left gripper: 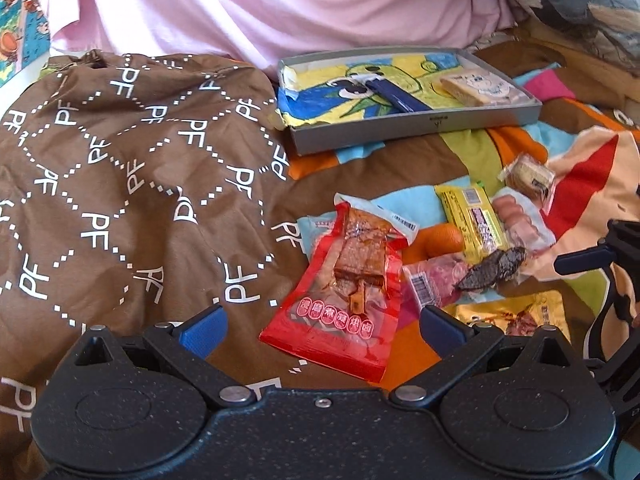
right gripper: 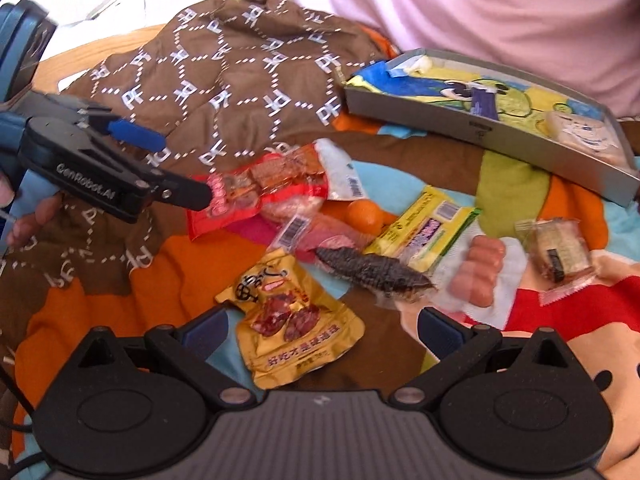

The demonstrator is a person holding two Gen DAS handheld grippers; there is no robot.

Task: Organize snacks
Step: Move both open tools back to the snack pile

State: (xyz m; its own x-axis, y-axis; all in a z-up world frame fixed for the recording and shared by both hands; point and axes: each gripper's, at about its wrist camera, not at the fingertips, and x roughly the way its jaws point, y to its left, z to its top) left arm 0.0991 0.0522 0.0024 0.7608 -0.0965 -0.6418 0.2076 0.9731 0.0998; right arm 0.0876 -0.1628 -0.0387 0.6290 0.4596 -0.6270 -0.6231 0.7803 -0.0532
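Observation:
My left gripper (left gripper: 322, 334) is open, low over a red meat snack packet (left gripper: 344, 292) that lies between its fingers. In the right wrist view the left gripper (right gripper: 176, 164) hovers by that red packet (right gripper: 264, 192). My right gripper (right gripper: 324, 332) is open above a gold packet (right gripper: 296, 320). Loose beside these lie an orange (right gripper: 364, 216), a yellow bar (right gripper: 428, 232), a dark dried snack (right gripper: 372, 272), sausages (right gripper: 480, 276) and a biscuit packet (right gripper: 560, 252). The grey tray (left gripper: 420, 132) holds a blue bar (left gripper: 396, 96) and a pale packet (left gripper: 480, 88).
A crumpled brown bag with white PF print (left gripper: 120, 180) fills the left side. Everything rests on a colourful cartoon blanket (right gripper: 520, 360). Pink cloth (left gripper: 280, 0) rises behind the tray. A hand (right gripper: 36, 216) holds the left gripper's handle.

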